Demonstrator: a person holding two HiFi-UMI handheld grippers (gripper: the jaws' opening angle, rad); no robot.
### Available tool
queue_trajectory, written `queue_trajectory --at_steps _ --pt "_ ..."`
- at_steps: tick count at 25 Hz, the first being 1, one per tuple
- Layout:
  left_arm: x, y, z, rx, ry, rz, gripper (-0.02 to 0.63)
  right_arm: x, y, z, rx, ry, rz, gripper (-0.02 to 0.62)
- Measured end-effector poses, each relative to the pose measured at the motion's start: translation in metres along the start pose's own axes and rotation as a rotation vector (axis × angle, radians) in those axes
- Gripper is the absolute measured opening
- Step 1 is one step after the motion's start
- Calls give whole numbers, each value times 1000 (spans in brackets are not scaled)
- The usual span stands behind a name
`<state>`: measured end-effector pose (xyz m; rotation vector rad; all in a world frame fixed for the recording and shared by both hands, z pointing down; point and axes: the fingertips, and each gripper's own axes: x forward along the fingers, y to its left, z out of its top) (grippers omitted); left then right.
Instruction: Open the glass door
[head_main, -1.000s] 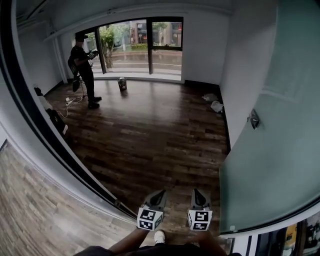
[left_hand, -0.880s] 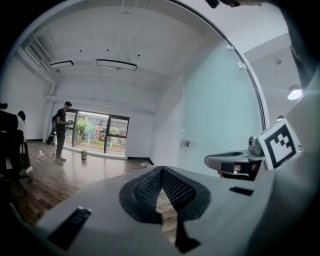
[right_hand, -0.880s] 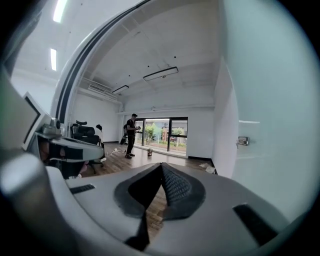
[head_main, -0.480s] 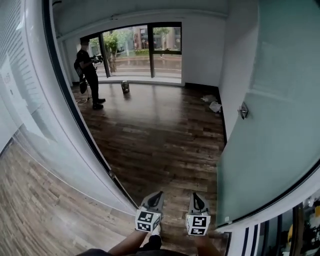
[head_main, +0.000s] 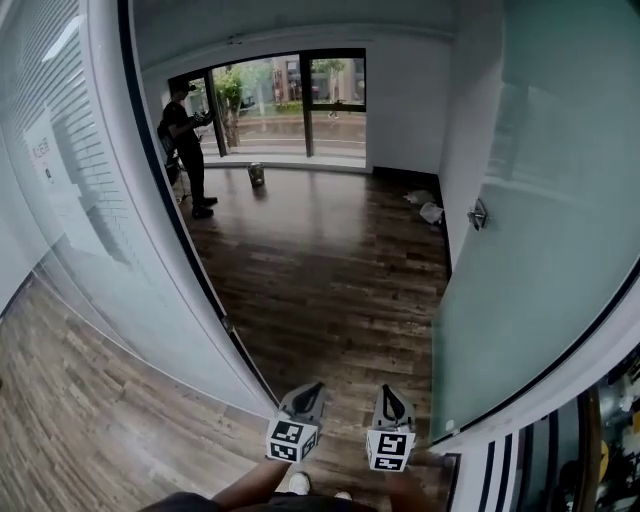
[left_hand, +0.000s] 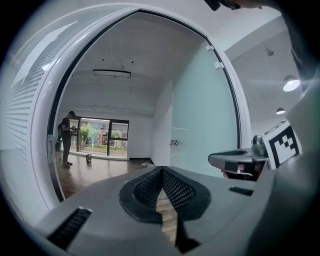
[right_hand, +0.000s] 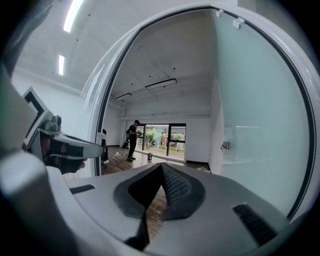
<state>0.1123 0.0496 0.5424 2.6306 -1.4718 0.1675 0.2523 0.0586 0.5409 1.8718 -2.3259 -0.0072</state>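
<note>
The frosted glass door (head_main: 550, 250) stands swung open at the right of the head view, its small metal handle (head_main: 479, 215) facing the room. Both grippers hang low in the doorway, side by side, pointing into the room and touching nothing. My left gripper (head_main: 316, 388) is shut and empty; my right gripper (head_main: 384, 391) is shut and empty too. In the left gripper view the shut left gripper (left_hand: 162, 170) points past the door (left_hand: 200, 115) and its handle (left_hand: 173, 142). In the right gripper view the right gripper (right_hand: 161, 166) aims inward, with the door (right_hand: 250, 125) to its right.
A glass wall with a black frame (head_main: 170, 220) curves along the left, with light wood floor (head_main: 90, 420) outside it. Inside, on dark wood floor (head_main: 320, 270), a person in black (head_main: 188, 150) stands by the window. A small can (head_main: 257, 175) and white scraps (head_main: 430, 210) lie on that floor.
The whole view has drawn back out of the room: the black-framed glass wall and light outer floor now fill the left. Both grippers travelled along, still shut and side by side.
</note>
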Motion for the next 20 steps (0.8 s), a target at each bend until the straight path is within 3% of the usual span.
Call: queue_trajectory --at_steps 9,20 --pt "-24 11 12 36 -39 -13 6 -11 26 8 1 -37 -9 18" --pt "-33 45 15 -6 -37 -32 6 9 78 29 -25 -58 28 18"
